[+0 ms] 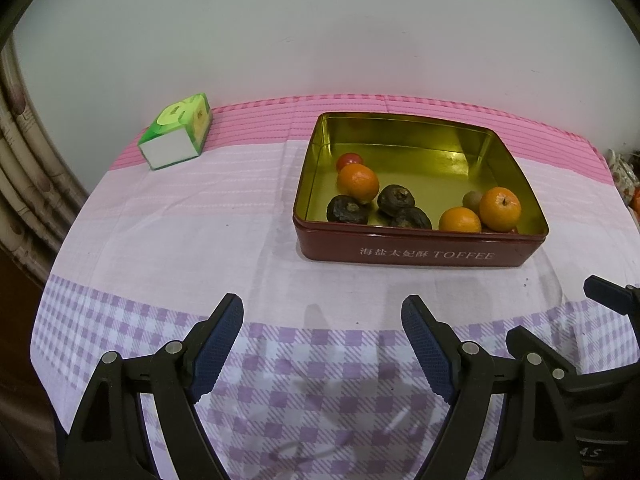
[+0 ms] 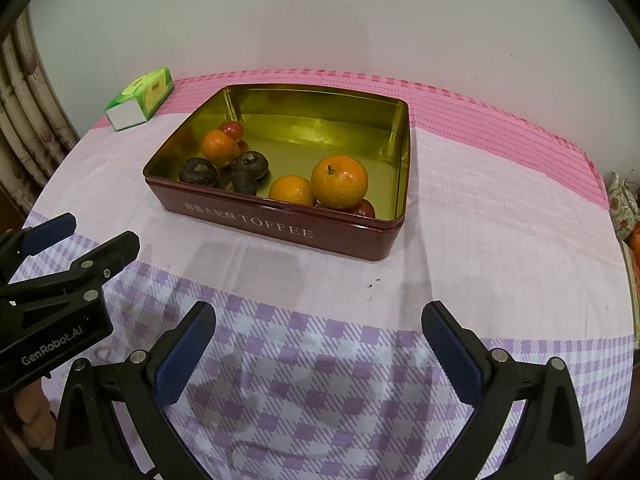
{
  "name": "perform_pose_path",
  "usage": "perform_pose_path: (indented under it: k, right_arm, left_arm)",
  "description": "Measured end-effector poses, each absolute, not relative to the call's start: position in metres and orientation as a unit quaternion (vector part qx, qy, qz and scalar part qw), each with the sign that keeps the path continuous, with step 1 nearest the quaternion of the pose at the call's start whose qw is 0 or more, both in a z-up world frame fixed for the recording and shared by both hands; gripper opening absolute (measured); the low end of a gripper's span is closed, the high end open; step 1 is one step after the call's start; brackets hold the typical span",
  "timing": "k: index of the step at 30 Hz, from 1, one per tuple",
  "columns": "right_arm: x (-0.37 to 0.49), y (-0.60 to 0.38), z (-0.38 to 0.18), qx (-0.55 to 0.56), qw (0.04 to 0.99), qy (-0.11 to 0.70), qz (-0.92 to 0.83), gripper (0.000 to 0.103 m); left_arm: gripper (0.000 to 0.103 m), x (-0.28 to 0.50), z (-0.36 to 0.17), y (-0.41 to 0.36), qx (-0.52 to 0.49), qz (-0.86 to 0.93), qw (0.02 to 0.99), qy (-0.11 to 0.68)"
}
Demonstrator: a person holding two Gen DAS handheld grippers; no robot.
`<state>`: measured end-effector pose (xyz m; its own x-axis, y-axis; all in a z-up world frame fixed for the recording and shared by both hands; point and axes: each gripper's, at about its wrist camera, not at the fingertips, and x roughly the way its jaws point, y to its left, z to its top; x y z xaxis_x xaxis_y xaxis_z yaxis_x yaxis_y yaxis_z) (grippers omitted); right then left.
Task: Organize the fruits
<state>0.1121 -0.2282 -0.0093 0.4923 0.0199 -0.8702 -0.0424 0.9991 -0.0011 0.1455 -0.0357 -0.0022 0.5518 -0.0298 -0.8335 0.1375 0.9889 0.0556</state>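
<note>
A dark red TOFFEE tin (image 1: 424,254) (image 2: 280,228) with a gold inside stands on the table. It holds three oranges: one at the left (image 1: 358,183) (image 2: 219,147), two at the right (image 1: 500,209) (image 2: 339,181). Three dark wrinkled fruits (image 1: 396,200) (image 2: 199,172) lie near its front wall, with small red fruits (image 1: 349,160) (image 2: 233,130) and a small greenish one (image 1: 472,199) among them. My left gripper (image 1: 322,310) is open over the checked cloth, well short of the tin. My right gripper (image 2: 318,318) is open too, with nothing between its fingers.
A green tissue box (image 1: 176,137) (image 2: 140,98) sits at the back left. A pink and purple cloth (image 1: 180,240) covers the table, with a white wall behind. A curtain (image 1: 16,152) hangs at the left. Patterned things (image 2: 624,208) lie past the right edge.
</note>
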Motion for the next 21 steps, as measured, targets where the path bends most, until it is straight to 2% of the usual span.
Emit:
perform_pose_path:
  k: [21]
  right_arm:
    - [0.1123, -0.2301, -0.0116, -0.011, 0.861, 0.508, 0.017, 0.102]
  left_arm:
    - [0.082, 0.1435, -0.0026, -0.0382, 0.054, -0.055, 0.88, 0.469]
